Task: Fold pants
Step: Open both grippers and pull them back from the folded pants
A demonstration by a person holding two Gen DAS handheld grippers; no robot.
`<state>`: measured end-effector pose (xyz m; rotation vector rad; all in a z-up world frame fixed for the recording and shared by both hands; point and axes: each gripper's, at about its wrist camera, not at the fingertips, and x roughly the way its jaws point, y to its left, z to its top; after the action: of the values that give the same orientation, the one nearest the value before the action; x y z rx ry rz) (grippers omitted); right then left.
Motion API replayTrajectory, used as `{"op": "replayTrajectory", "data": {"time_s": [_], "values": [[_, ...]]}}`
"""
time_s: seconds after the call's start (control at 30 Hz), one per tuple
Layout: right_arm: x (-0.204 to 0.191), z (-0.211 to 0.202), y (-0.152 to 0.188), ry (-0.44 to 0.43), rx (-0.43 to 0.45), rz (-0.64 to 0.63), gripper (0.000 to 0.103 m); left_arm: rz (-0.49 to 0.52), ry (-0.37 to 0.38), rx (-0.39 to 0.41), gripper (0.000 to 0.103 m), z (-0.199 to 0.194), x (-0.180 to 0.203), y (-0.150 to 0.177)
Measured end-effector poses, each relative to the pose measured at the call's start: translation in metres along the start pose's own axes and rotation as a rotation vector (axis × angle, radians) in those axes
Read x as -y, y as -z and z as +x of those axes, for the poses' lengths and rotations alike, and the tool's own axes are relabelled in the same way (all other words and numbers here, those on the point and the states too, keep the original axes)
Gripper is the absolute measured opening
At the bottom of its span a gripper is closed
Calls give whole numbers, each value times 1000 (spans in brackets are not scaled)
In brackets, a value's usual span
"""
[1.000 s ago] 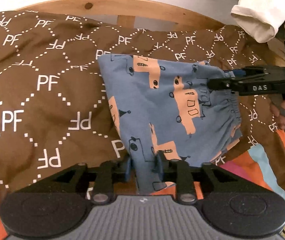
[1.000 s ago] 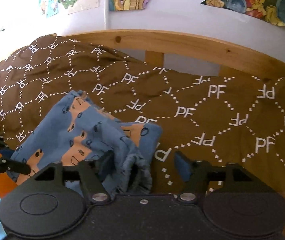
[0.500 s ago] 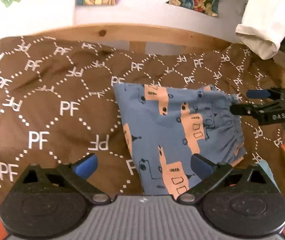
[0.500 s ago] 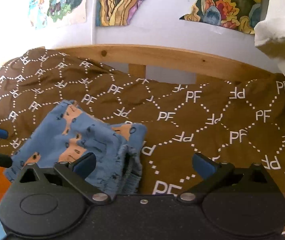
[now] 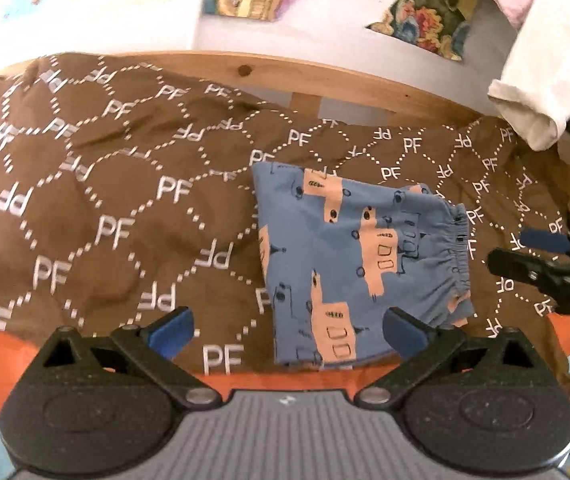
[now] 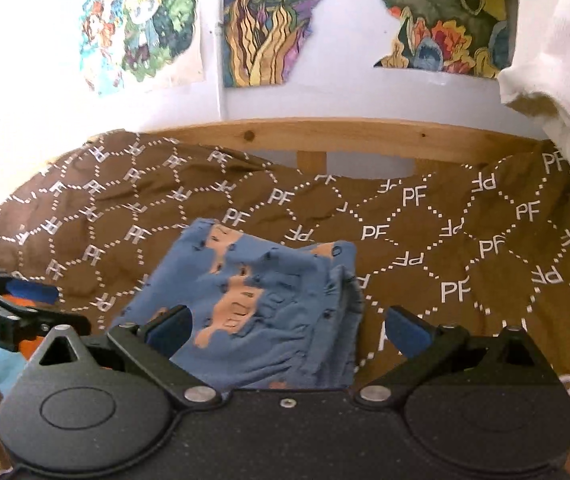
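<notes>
The pants (image 5: 359,264) lie as a compact blue-and-orange packet on the brown blanket (image 5: 97,208), short of the wooden bed rail (image 5: 325,76), with the gathered waistband at the packet's right edge in the left view. Neither tool touches them. The left tongs (image 5: 287,326) hover over the near edge of the pants with the tips wide apart and nothing between them. The right tongs (image 6: 289,326) hover over the waistband side, likewise spread and empty; in the left view they show just right of the waistband, clear of the cloth.

Judging by the neat stack and both tools free, the fold looks finished or within one fold of it, so this reads as the release-and-check step. In the right view the waistband end looks bunched and slightly raised.

If another move is needed, it calls for a light press or tug at that waistband end to flatten it, or for pinching both near corners and carrying them toward the rail for one more halving, without dragging the lower layers askew.
</notes>
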<state>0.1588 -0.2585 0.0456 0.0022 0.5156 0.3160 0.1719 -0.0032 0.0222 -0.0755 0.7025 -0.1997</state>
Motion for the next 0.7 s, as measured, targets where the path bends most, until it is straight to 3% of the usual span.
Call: {"op": "replayTrajectory", "data": {"time_s": [0.17, 0.43, 0.7], "values": [[-16, -28, 16, 6, -9, 9, 102, -30, -46, 15, 103, -15, -1, 21], [-44, -66, 43, 52, -7, 1, 102, 25, -91, 23, 103, -29, 2, 43], [-59, -84, 57, 91, -11, 54, 102, 20, -77, 14, 103, -38, -3, 52]]}}
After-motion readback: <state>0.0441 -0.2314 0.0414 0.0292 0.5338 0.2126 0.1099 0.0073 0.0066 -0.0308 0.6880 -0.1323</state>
